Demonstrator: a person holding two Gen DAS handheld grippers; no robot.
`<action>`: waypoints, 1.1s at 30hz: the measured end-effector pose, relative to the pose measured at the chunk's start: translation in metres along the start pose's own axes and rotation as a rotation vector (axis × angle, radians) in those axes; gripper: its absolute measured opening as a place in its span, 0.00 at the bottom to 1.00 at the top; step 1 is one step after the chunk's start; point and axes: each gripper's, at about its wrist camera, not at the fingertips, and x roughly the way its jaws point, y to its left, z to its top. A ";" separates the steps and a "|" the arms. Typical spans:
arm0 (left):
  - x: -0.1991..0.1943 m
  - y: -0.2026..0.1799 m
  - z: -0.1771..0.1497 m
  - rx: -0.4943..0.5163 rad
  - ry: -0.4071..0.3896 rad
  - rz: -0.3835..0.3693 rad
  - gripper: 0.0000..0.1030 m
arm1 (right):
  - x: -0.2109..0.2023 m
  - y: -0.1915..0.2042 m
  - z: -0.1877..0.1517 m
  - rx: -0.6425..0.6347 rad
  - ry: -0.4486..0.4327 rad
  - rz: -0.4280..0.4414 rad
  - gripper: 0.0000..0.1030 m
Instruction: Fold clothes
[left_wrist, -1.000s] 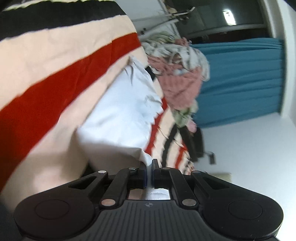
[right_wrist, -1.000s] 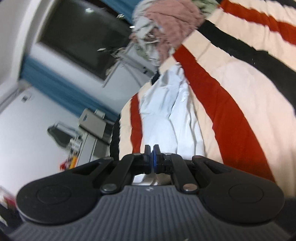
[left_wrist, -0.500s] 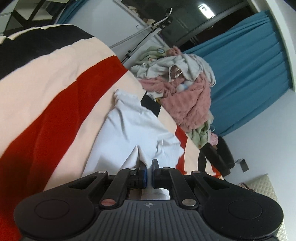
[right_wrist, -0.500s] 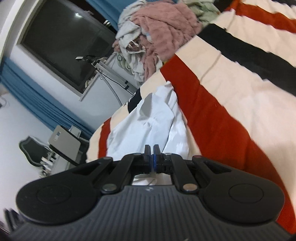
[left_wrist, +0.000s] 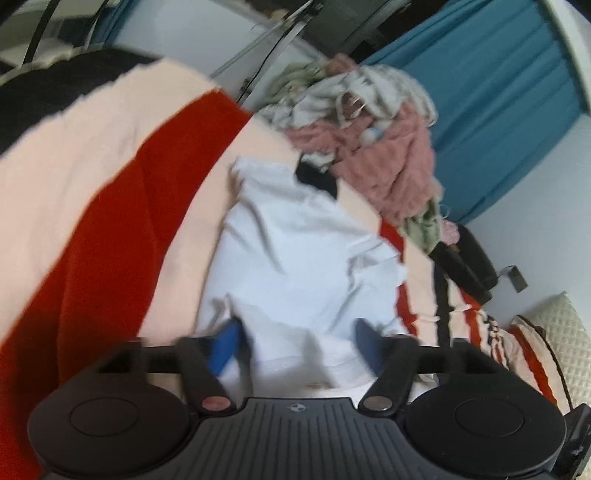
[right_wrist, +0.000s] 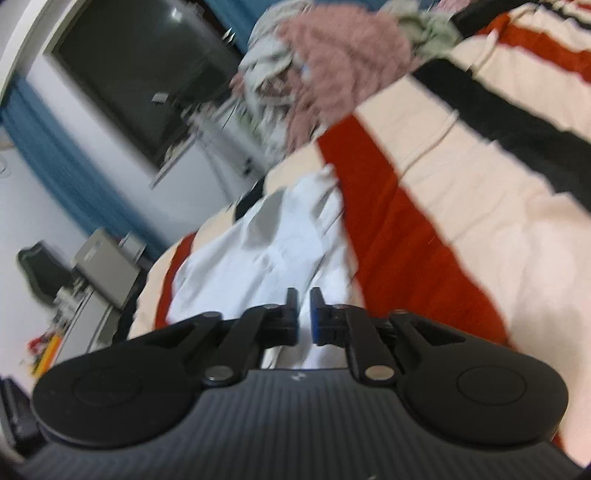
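A white garment (left_wrist: 295, 251) lies flat and creased on the striped red, cream and black blanket (left_wrist: 110, 221). My left gripper (left_wrist: 297, 343) sits low over its near edge, open wide, with the blue pads well apart and cloth lying loose between them. In the right wrist view the same white garment (right_wrist: 266, 251) stretches away from my right gripper (right_wrist: 303, 314). Its jaws are parted by a narrow gap, and white cloth shows through that gap. Both views are motion-blurred.
A heap of pink, white and green clothes (left_wrist: 380, 147) is piled at the far end of the blanket (right_wrist: 443, 203). A black cloth (left_wrist: 317, 177) lies by the garment's far edge. Blue curtain (left_wrist: 498, 92), quilted pillow (left_wrist: 561, 339) and dark window (right_wrist: 140, 81) surround the bed.
My left gripper has opened wide and let go of the white garment, which now lies flat. The right gripper's jaws have parted slightly. Both views have swung lower toward the bed.
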 end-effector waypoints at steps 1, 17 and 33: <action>-0.010 -0.003 0.000 0.020 -0.021 -0.009 0.83 | -0.004 0.003 -0.002 -0.009 0.010 0.016 0.53; -0.072 0.003 -0.040 0.039 0.061 0.113 0.88 | -0.048 0.017 -0.058 -0.044 0.174 0.055 0.05; -0.041 -0.017 -0.055 0.276 0.015 0.222 0.74 | -0.072 0.030 -0.068 -0.181 0.070 -0.117 0.40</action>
